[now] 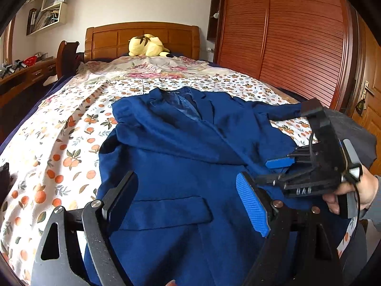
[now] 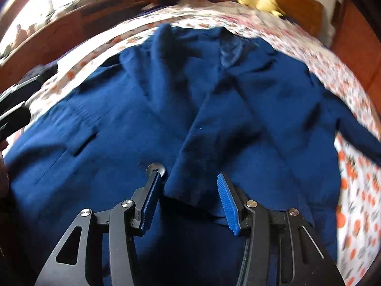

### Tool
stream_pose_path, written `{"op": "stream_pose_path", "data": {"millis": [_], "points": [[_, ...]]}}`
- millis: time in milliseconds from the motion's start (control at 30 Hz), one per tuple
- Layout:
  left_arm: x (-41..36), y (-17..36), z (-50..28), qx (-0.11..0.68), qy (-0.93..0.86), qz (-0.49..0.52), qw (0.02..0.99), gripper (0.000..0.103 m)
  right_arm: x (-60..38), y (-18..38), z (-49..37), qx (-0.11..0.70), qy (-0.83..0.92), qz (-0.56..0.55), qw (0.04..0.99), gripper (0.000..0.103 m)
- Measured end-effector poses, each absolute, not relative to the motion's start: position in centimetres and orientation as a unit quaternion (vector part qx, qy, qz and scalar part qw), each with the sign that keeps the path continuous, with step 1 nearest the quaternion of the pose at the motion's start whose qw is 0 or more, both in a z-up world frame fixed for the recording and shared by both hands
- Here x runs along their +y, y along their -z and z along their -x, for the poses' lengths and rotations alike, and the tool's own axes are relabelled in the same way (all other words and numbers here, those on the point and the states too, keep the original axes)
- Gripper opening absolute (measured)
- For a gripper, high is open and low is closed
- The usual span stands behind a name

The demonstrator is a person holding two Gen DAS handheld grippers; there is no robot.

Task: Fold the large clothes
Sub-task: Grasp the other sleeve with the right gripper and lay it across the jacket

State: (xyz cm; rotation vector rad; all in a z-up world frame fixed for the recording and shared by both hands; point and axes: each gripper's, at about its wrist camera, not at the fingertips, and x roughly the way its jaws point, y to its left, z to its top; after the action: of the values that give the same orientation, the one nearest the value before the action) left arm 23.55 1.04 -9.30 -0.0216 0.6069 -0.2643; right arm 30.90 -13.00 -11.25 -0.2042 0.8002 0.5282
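Observation:
A blue blazer (image 1: 185, 143) lies front-up on the bed, collar toward the headboard, one sleeve (image 2: 209, 143) folded across its chest. In the left wrist view my left gripper (image 1: 188, 202) hovers open over the lower front, just above the pocket flap (image 1: 166, 212), with nothing between its fingers. My right gripper (image 2: 189, 202) is open too. The sleeve's cuff end (image 2: 190, 186) lies between and below its blue pads (image 2: 227, 202), which do not press on it. From the left wrist view the right gripper (image 1: 276, 171) sits at the blazer's right side, held by a hand (image 1: 352, 195).
The bed sheet (image 1: 59, 157) has an orange-fruit print. A yellow plush toy (image 1: 147, 45) lies by the wooden headboard (image 1: 107, 38). A wooden wardrobe (image 1: 297, 35) and a door stand on the right, a desk (image 1: 28, 71) on the left.

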Motion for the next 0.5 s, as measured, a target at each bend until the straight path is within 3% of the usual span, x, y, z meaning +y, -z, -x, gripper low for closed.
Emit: {"op": "stream_pose_path", "data": {"millis": [67,100,167,500], "points": [[1.3,9.4,-23.3,0.299,0.131,0.010,0.945,0.085,-14.1,11.2,-31.6,0.392,-0.253,0.079,0.881,0.049],[1.4,9.5,-23.2,0.300,0.131,0.010,0.945,0.085,-14.6,11.2,-31.8,0.392,-0.255,0.075,0.880,0.043],[1.6,9.7,-23.2,0.302,0.131,0.009,0.944,0.085,-15.3,10.9,-31.8,0.390,-0.265,0.078,0.879,0.014],[1.7,10.6,-23.6,0.314,0.131,0.010,0.940,0.085,-19.8,0.4,-29.0,0.289,-0.242,0.080,0.923,0.010]]}}
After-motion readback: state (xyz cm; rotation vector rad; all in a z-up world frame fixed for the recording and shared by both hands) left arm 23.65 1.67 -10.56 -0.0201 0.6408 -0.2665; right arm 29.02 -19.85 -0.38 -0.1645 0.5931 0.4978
